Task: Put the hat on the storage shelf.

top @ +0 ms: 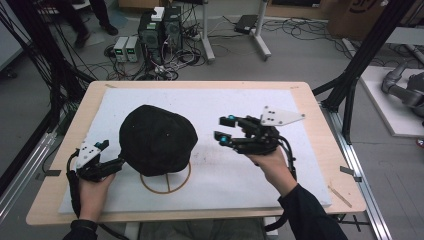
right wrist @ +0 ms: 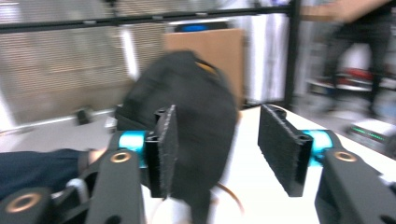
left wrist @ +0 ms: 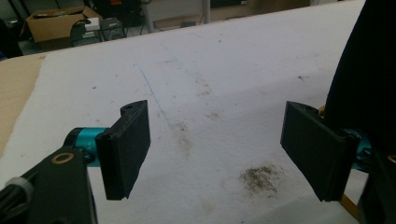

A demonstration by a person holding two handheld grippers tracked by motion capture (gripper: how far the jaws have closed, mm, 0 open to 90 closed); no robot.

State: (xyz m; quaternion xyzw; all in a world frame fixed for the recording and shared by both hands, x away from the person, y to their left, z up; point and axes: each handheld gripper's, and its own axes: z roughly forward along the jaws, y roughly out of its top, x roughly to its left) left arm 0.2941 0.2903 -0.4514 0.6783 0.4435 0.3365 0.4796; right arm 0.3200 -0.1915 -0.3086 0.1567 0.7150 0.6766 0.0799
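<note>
Round black fabric cap on wooden ring stand. Left gripper wide open beside the cap, possibly touching. Right gripper apart, open, empty.

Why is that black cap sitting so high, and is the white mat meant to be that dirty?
The black cap sits on a round wooden stand, so it looks perched. The white mat has brownish stains and a crumbly dirt patch near the left tool. Nothing looks spilled or broken.
</note>
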